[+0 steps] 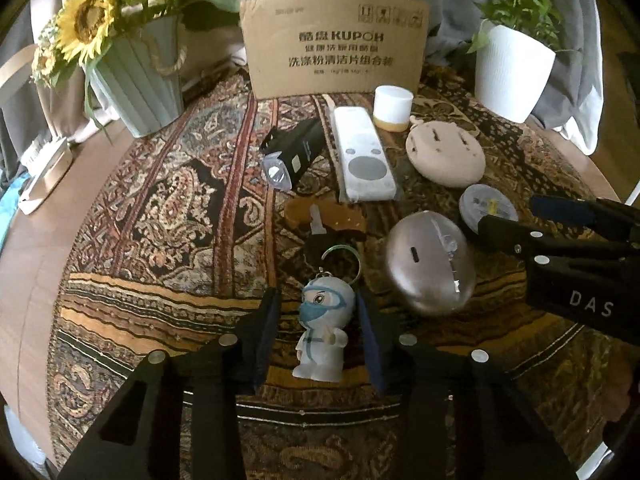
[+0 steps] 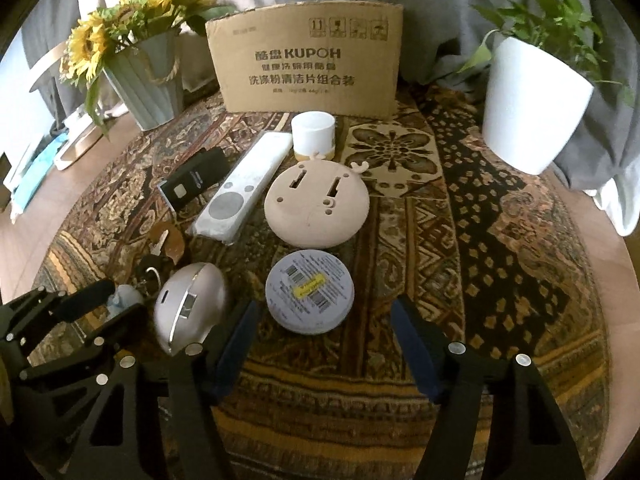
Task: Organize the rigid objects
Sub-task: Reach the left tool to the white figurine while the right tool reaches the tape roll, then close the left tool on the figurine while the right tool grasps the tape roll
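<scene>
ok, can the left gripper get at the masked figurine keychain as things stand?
Probably yes. The left gripper already straddles the figurine keychain, a finger on each side with small gaps, nothing between. The silver dome sits close on the right but clear of the fingers.

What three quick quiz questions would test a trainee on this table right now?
1. True or false: the left tool has the figurine keychain between its fingers.
2. Which thing lies just ahead of the right tool? A) the round tin B) the remote C) the white pot
3. Fill in: behind the remote stands a small white ____, in front of the cardboard box.

Key: 1 true, though the fingers show gaps on both sides of it. 2 A. 3 cup.
</scene>
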A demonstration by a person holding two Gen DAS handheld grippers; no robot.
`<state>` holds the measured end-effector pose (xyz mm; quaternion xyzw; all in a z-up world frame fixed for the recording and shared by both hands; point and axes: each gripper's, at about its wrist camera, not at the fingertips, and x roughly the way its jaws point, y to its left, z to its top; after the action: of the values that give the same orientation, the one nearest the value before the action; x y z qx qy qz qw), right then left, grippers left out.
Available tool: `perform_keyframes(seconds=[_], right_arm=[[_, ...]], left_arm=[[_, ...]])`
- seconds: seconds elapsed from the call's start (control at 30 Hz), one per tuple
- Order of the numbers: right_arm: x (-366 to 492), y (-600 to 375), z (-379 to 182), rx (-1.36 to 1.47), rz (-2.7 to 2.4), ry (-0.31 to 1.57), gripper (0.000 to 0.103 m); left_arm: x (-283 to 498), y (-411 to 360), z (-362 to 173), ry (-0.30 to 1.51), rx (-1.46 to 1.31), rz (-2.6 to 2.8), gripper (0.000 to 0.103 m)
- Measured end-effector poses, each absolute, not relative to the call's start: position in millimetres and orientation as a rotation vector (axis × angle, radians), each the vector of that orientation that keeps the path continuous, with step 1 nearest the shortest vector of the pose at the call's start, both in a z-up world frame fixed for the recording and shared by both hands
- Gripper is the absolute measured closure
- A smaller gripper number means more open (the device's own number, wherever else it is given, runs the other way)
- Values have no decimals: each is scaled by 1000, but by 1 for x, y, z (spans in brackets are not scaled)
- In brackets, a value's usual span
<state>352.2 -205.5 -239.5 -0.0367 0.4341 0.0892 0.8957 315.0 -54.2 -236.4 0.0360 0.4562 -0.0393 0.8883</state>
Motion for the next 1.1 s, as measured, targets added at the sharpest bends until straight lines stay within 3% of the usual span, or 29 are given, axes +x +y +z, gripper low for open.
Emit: perform_keyframes(seconds=[0.17,0.33,0.67,1.1], right_arm=[[362,-202,-247,-83,207,914,39],[368,-199,-252,-74,233,930,50],[365,-199,-250,-62,234,928,50],[337,-199,-198,-7,219,839,50]], left_arm=[[319,-53,-239,955,49,-92,75],[321,-52,-239,959,40,-93,75],[317,-53,-228,934,32,-103,76],[303,-43,-173,816,17,-137,75]])
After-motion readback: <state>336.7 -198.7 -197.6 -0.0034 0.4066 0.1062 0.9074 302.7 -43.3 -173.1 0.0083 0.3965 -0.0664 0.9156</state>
